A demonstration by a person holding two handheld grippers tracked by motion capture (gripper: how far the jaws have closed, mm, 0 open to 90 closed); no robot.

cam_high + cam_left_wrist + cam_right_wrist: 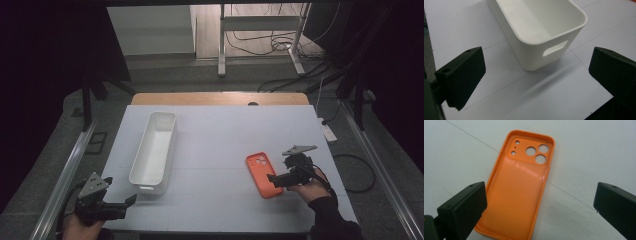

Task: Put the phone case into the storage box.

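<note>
One orange phone case (520,192) lies flat on the white table (220,135), inner side up, with its camera holes toward the top of the right gripper view; no brand or writing can be read on it. In the high view it sits at lower right. The right gripper (540,205) has its jaws wide apart, clear of the case. At lower left, the left gripper (536,75) is also spread, holding nothing, just before the white bin (541,30), which bears no label.
</note>
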